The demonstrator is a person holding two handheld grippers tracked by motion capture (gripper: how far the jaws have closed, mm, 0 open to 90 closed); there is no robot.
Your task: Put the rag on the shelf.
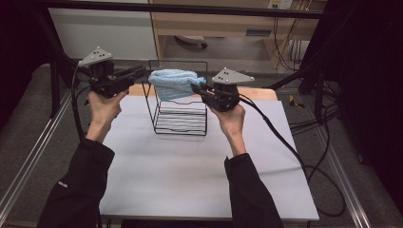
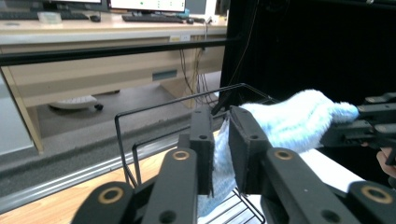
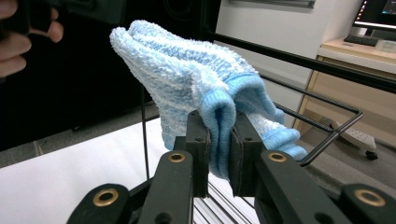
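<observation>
A fluffy light blue sock (image 1: 173, 83) is stretched between my two grippers, just above the top of a black wire rack (image 1: 180, 126). My left gripper (image 1: 142, 72) is shut on the sock's left end, and in the left gripper view its jaws pinch the fabric (image 2: 222, 140). From the right, my right gripper (image 1: 196, 88) is shut on the ribbed cuff (image 3: 218, 135). The sock (image 2: 289, 121) bulges upward between them. In the left gripper view the other gripper (image 2: 373, 126) holds the far end.
The rack stands on a white mat (image 1: 190, 166) at the back middle of the table, its top wire frame (image 2: 163, 104) open under the sock. Cables (image 1: 285, 142) trail off to the right. Dark frame bars and a desk lie beyond the table.
</observation>
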